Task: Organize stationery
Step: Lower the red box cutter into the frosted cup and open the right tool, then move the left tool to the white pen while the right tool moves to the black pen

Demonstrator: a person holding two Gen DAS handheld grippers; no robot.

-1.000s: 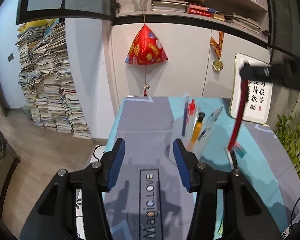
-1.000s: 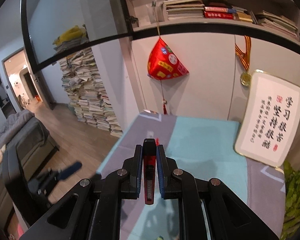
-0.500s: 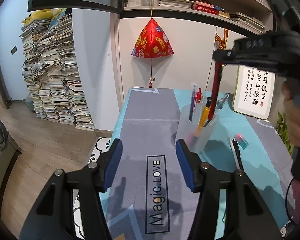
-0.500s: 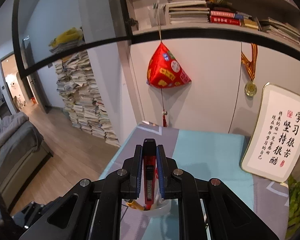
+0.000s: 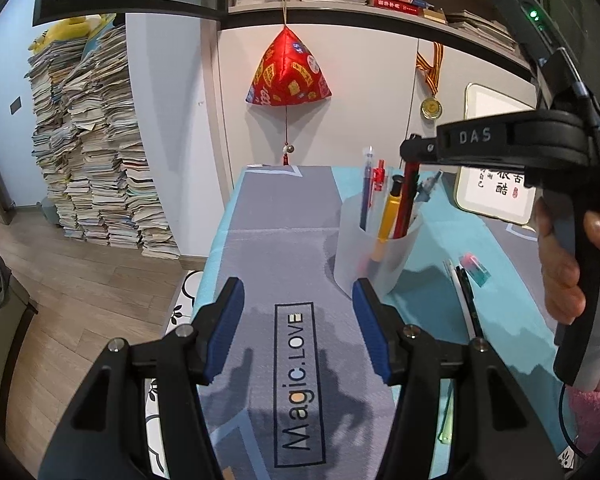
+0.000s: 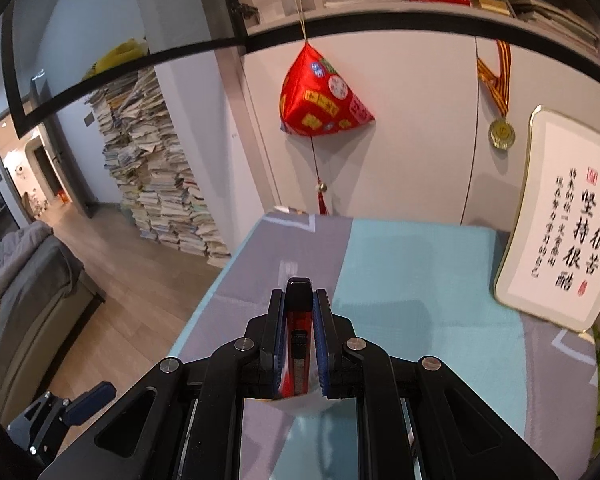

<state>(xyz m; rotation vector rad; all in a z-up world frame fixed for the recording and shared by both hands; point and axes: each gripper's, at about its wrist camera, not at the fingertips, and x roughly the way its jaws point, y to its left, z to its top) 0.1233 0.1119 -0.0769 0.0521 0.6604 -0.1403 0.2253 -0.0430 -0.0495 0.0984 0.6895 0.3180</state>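
A frosted plastic cup (image 5: pixel 376 248) stands on the grey and teal table mat (image 5: pixel 284 220), holding several pens. My right gripper (image 5: pixel 412 148) hangs over the cup, shut on a red utility knife (image 5: pixel 407 196) whose lower end dips inside it. In the right wrist view the knife (image 6: pixel 298 332) sits upright between the jaws of the right gripper (image 6: pixel 299 296), with the cup's rim (image 6: pixel 304 404) just below. My left gripper (image 5: pixel 296 292) is open over the mat, just in front of the cup, with nothing between its fingers.
Loose white and black pens (image 5: pixel 466 300) and a small pink and teal item (image 5: pixel 475 266) lie right of the cup. A green pen (image 5: pixel 448 412) lies nearer. A framed calligraphy board (image 6: pixel 560 220) leans at the back right. The table's left edge drops to the floor.
The right gripper has come left and down with the red knife, from beside the cup to above it. The knife's tip now sits inside the cup. The left gripper has barely moved.
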